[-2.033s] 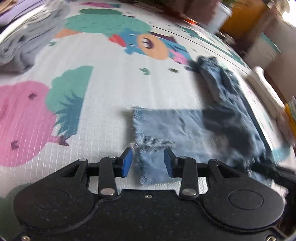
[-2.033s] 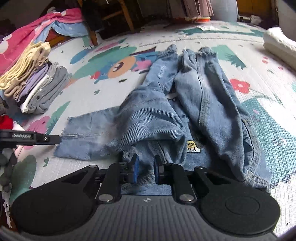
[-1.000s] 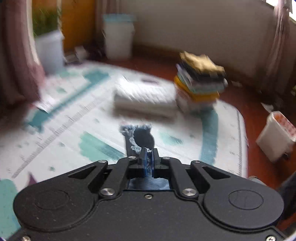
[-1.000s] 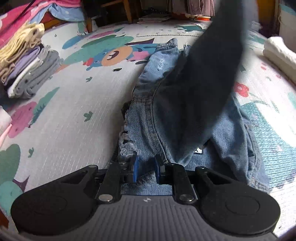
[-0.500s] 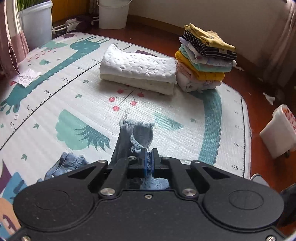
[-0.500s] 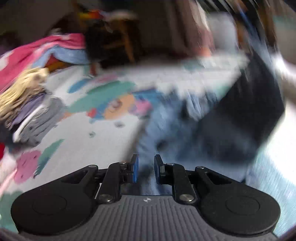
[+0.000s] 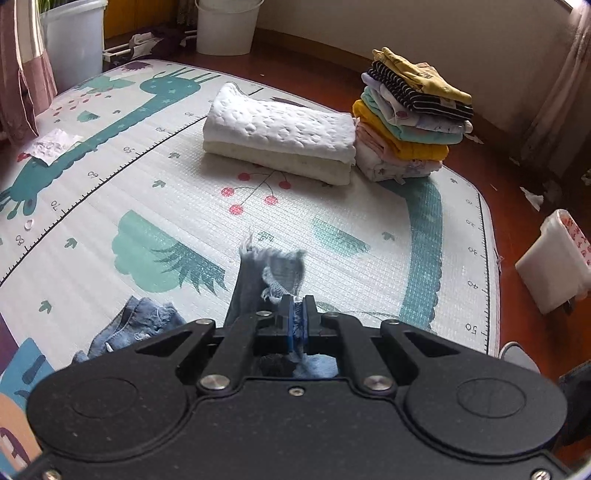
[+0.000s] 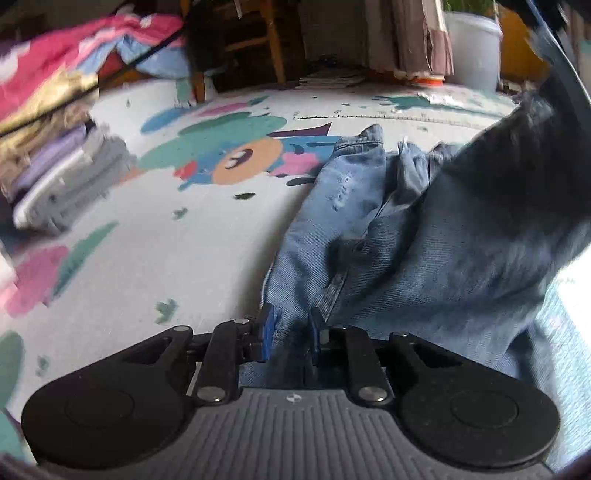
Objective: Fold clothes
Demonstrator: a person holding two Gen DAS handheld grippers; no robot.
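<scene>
A: Which step is this?

B: Folding the jeans point(image 8: 424, 236), I'd judge. The left gripper point(image 7: 297, 325) has its jaws pinched tight on a frayed hem point(image 7: 275, 267), held up off the mat point(image 7: 332, 206). The right gripper point(image 8: 290, 334) has its jaws narrow with denim lying between them, near the mat's near edge; whether they truly grip it I cannot tell.

A: Where do the jeans lie?

B: On the mat's middle in the right view, one leg flat, the other lifted and blurred at the right side.

A: And next?

B: Probably carry the lifted hem across and lay it on the other leg, edges matched, while the right end stays pinned. Denim is heavy, so the pinch must not slip.

A: Counts?

B: One pair of jeans. Farther off, by the mat's far edge in the left view, one quilt point(image 7: 280, 133) and just beside it one stack point(image 7: 410, 118). Another pile point(image 8: 62, 173) at the left edge in the right view. Two white bins point(image 7: 225, 26).
</scene>
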